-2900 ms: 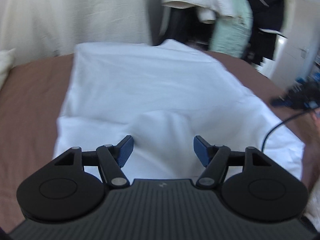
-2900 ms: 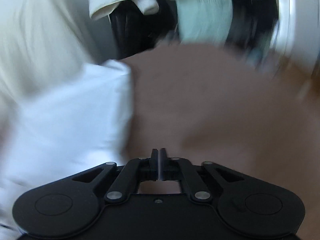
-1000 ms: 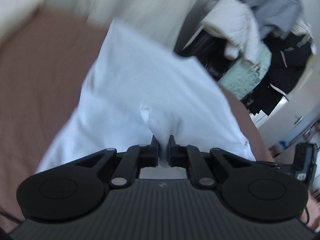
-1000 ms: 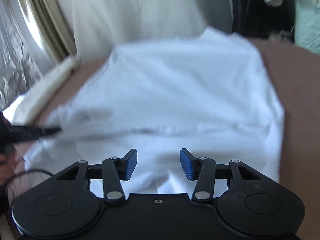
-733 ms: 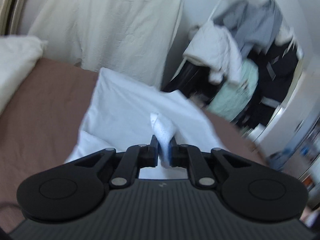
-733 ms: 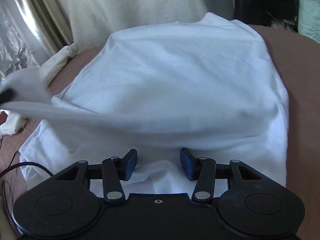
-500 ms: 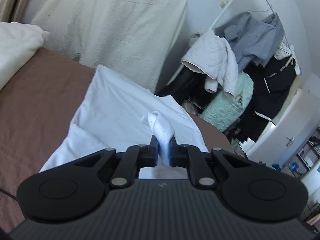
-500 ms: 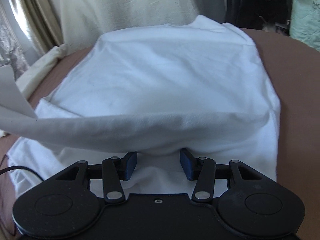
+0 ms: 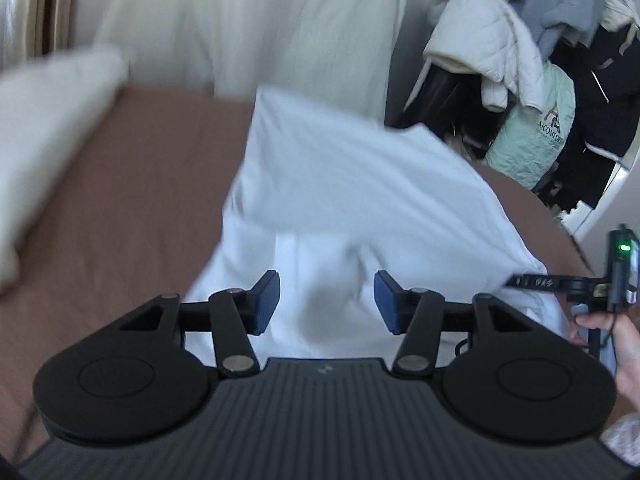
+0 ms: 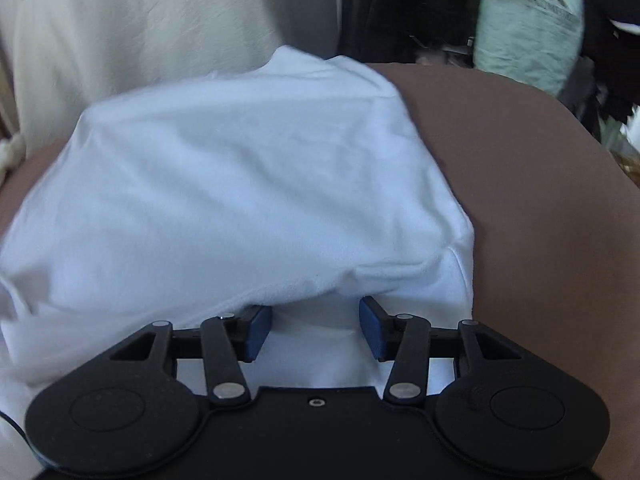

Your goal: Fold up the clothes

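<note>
- Half a second ago our left gripper pinched a tuft of the white garment; now its blue pads stand wide apart with nothing between them, and the cloth has dropped back flat.
- Our right gripper is spread as wide as before, and the folded-over edge of the garment now drapes over the tips of both pads, hiding them.
- Motion blur softens most of the left wrist view, so we cannot read the garment's seams, collar or sleeves there.
- Both views cut the garment's near edge off behind the gripper bodies.
- It lies on the brown bed cover, its long axis running away from us toward the cream drape at the far end, with the near part doubled over in a rounded fold.
- Our left gripper hangs just above the near part of the cloth, pointing along its length.
- At the right edge of the left wrist view a hand grips the other tool's handle, level with the garment's near right corner.
- White bedding sits at the left, well apart from the garment.
</note>
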